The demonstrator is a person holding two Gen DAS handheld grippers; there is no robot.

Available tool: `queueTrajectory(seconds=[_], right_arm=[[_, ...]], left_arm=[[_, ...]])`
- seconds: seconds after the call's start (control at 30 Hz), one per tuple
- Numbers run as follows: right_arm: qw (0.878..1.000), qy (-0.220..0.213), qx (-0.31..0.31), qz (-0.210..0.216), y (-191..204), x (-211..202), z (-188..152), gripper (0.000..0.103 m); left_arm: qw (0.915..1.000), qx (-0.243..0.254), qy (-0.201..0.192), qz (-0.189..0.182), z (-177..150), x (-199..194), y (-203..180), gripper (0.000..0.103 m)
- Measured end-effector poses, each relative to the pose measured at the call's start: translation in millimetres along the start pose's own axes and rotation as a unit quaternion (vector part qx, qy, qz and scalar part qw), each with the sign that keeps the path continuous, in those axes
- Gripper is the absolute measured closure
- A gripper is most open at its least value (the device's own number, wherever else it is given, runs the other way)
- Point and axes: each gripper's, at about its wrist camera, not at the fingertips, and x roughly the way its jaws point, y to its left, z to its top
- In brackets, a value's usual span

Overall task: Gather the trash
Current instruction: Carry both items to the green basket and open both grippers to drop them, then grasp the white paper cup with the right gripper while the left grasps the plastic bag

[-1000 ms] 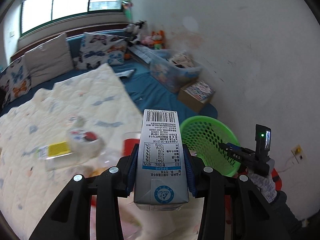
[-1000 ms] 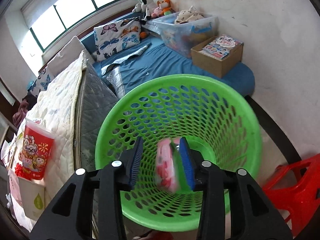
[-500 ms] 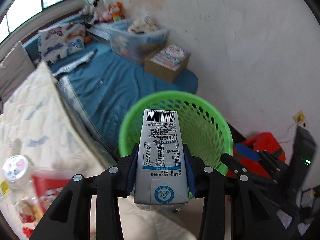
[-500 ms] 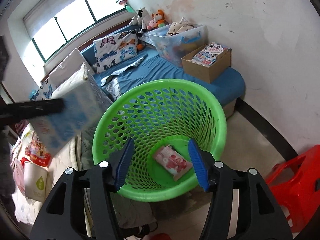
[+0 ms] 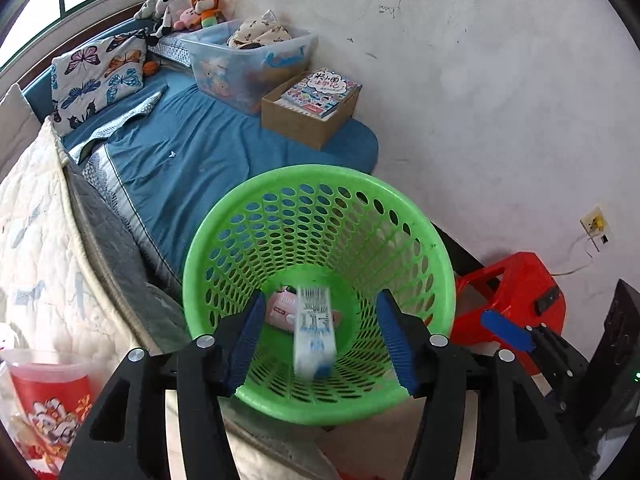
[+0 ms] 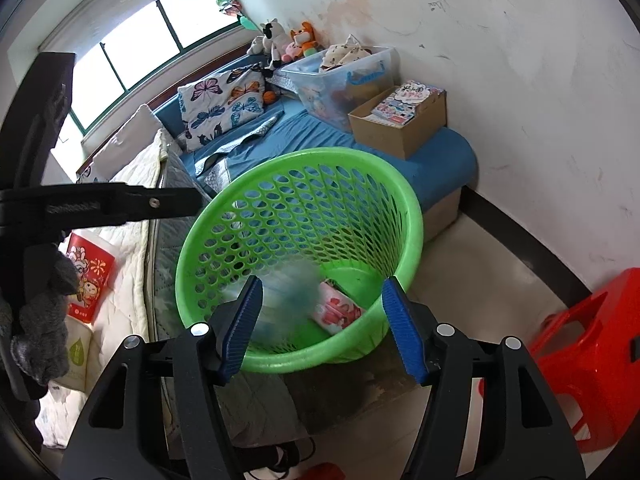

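A green perforated basket (image 5: 400, 208) stands on the floor beside the bed; it also shows in the right wrist view (image 6: 412, 216). My left gripper (image 5: 322, 338) is open above the basket, and a blue-and-white milk carton (image 5: 314, 334), blurred, is falling into it. A pink wrapper (image 5: 280, 308) lies on the basket bottom, also seen in the right wrist view (image 6: 338, 306). The carton is a blur in the right wrist view (image 6: 286, 292). My right gripper (image 6: 322, 330) is open and empty at the basket's near rim. A red printed cup (image 5: 44, 396) stands on the quilt.
A red plastic stool (image 6: 588, 364) stands right of the basket. The bed (image 5: 192, 152) holds a cardboard box of books (image 5: 312, 112), a clear storage bin (image 5: 248, 60) and pillows. A white wall runs behind. A white cup (image 6: 78, 356) sits below the red cup (image 6: 90, 276).
My left gripper moved over the basket, opened and let go of the milk carton, which drops in. My right gripper released the pink wrapper earlier and has pulled back, staying open.
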Motion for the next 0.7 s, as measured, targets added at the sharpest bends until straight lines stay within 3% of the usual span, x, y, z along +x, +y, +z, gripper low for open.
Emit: queueTrajectory(seconds=[0.33,0.7], right_arm=[[1.0,-0.012,-0.019,0.021,20,-21,-8,0.038],[0.995,-0.029,-0.075,0.062,81,-42,-5,0.032]], left_arm=[[0.9972,-0.019,-0.073,0.002,-33,-89,22,0.047],[0.985,-0.097,-0.13,0.058,-120,-173,92,0.044]])
